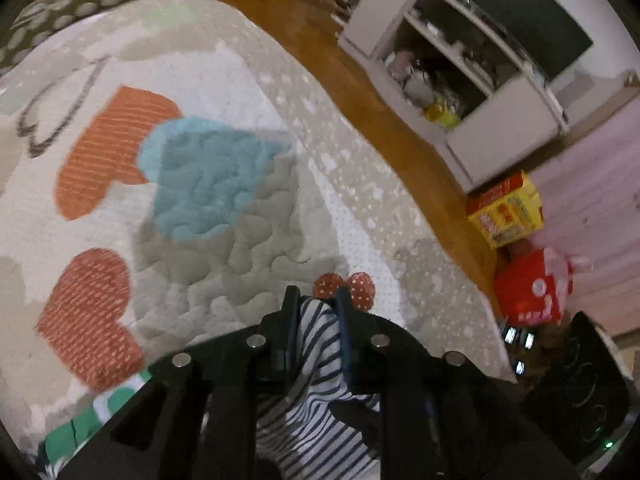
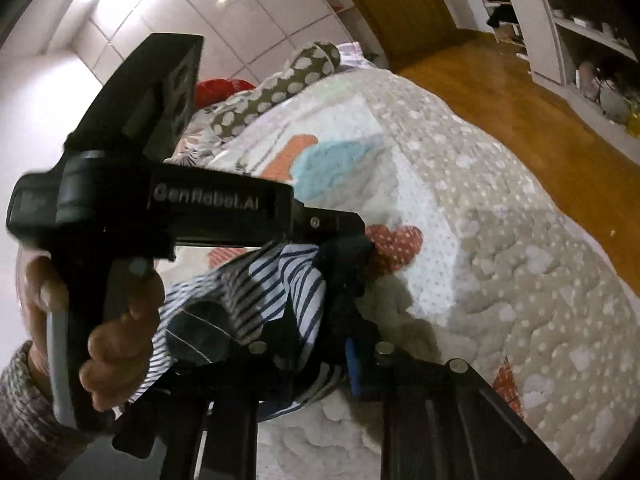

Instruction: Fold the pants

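Note:
The pants (image 1: 316, 392) are white with dark blue stripes. In the left wrist view my left gripper (image 1: 316, 300) is shut on a bunch of the striped cloth, held above the bed's quilt (image 1: 224, 216). In the right wrist view my right gripper (image 2: 316, 304) is shut on the striped pants (image 2: 280, 280) too, right beside the left gripper's black body (image 2: 168, 208), which a hand (image 2: 120, 340) holds. Both hold the cloth lifted over the quilt (image 2: 500, 280). The rest of the pants hangs below, hidden.
The bed has a quilt with orange and blue hearts. A spotted pillow (image 2: 280, 88) lies at its head. Wooden floor (image 1: 360, 80) runs along the bed's right side, with a white shelf unit (image 1: 460, 68) and yellow (image 1: 506, 210) and red (image 1: 532, 288) boxes beyond.

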A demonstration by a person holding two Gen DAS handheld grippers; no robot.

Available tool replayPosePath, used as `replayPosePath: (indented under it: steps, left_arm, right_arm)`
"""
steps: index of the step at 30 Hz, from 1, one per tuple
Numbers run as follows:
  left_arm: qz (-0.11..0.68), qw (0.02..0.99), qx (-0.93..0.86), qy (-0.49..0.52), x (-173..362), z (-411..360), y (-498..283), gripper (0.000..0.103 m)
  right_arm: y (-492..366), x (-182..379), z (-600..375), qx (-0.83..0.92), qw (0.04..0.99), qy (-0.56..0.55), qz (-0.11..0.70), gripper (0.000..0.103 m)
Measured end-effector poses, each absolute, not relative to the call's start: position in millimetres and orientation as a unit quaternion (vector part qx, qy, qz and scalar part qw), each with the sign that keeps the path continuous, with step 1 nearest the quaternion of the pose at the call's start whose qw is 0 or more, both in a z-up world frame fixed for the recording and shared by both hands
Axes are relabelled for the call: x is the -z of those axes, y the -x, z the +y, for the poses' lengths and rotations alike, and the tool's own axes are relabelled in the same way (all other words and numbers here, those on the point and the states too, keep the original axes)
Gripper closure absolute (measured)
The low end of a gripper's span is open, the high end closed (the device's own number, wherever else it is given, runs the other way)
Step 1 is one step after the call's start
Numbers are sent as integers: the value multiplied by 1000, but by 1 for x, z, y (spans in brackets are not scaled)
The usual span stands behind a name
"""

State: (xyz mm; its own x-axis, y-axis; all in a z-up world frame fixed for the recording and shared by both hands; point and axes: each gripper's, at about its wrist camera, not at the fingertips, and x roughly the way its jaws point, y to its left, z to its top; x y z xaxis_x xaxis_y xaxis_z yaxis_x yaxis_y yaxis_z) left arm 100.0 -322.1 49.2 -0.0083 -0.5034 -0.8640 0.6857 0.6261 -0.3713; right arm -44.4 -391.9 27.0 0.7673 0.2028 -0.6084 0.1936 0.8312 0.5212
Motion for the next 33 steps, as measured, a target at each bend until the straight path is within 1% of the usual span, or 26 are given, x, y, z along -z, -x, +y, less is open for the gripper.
replayPosePath:
  steps: [6,10,11,13,14,15,16,17,18,20,22,26,27,28,30,33]
  left_arm:
    - [539,737,408,4,-79,-254,-102,86]
    - [525,762,376,57,-83,-194,-101,85]
    - [523,770,358,76,-79,-174,-100,84]
    - [523,781,327,98,-73,-145,-98,78]
    - [525,785,311,109,-71,-127,-96,76]
    - [525,788,299,118,-71,-110,-94,74]
    - [523,791,290,128,-72,-96,-89,71]
    - [515,797,281,144,-76,-77,-80,62]
    - [508,802,272,153,-79,-66,-71,49]
    - [484,826,230,174,-88,-29,-47,38]
    - [463,842,205,186,-94,-5,-30,38]
    - [434,874,141,167,-93,28,-3,38]
    - [431,877,134,161,-91,34,-2,38]
    - [432,879,126,157,-90,37,-2,38]
    - [439,877,118,158,-83,39,-1,38]
    - [444,872,121,165,-75,45,4,38]
  right_arm:
    - [42,-54,-367,-39,908,-262,324,84]
    - [36,-69,-335,-84,913,-232,325,84]
    - [32,-71,-321,-103,913,-220,328,84]
    - [26,-72,-298,-133,910,-200,338,79]
    - [23,-69,-284,-149,907,-189,346,75]
    - [18,-64,-270,-166,901,-179,358,59]
    - [15,-58,-257,-184,895,-172,369,50]
    - [14,-54,-249,-195,890,-168,377,50]
    - [16,-53,-237,-210,884,-161,385,50]
    - [22,-57,-228,-228,883,-148,382,49]
    - [35,-70,-225,-249,883,-138,374,45]
    - [45,-97,-247,-198,908,-132,344,45]
    - [40,-100,-252,-172,913,-132,345,48]
    - [32,-102,-258,-138,918,-132,347,67]
    - [9,-100,-263,-94,917,-128,365,92]
    - [-22,-86,-262,-50,913,-117,387,97]
